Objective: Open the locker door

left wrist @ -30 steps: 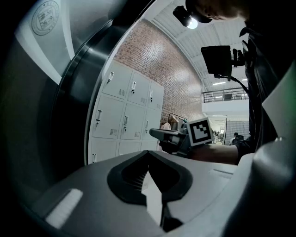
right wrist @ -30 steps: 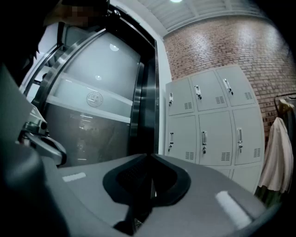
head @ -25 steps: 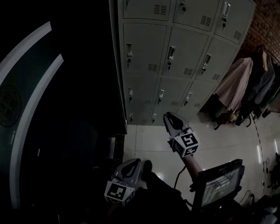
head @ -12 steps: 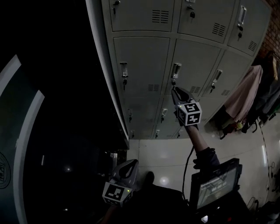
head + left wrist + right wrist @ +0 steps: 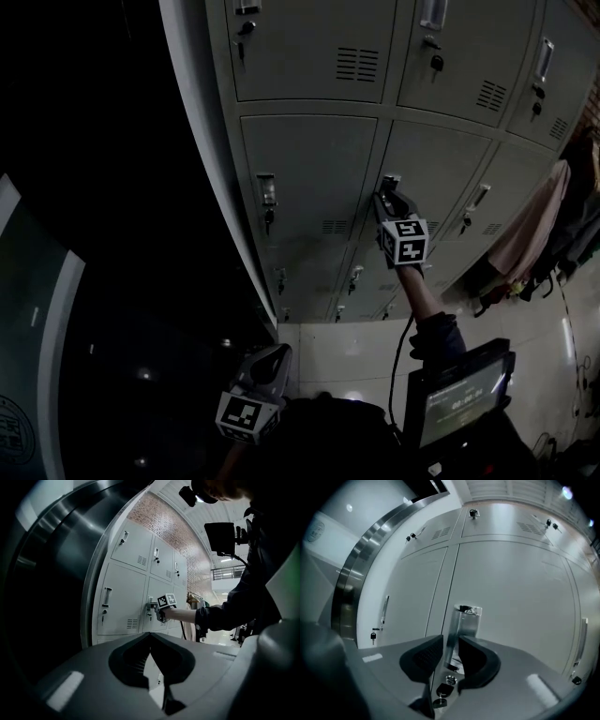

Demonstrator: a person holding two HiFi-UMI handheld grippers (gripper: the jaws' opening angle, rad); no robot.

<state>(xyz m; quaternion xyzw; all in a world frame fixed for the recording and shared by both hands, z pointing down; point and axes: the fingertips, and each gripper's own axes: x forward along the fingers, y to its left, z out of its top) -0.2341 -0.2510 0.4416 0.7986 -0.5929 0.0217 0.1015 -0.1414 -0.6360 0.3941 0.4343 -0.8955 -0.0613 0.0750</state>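
Note:
Grey lockers [image 5: 309,56] fill the wall ahead. In the head view my right gripper [image 5: 389,199] is raised to the middle-column door [image 5: 441,178], its tips at that door's metal handle [image 5: 390,180]. The right gripper view has the handle [image 5: 464,618] running down into the narrow gap of the right gripper [image 5: 450,644], the jaws close against it; a lock and key [image 5: 440,691] hang just below. My left gripper [image 5: 269,361] hangs low by my body, shut and empty. From the left gripper view, the left gripper [image 5: 150,637] points at the lockers and the right gripper [image 5: 157,613].
Neighbouring doors carry their own handles and keys [image 5: 267,192]. A dark curved wall [image 5: 103,234] stands left of the lockers. Coats [image 5: 539,234] hang at the right. A small monitor [image 5: 459,394] is mounted at my chest, above the pale tiled floor [image 5: 347,347].
My right gripper has risen from near floor level up to the middle locker's handle and now has it between its jaws. The view has tilted up. The left gripper stays low.

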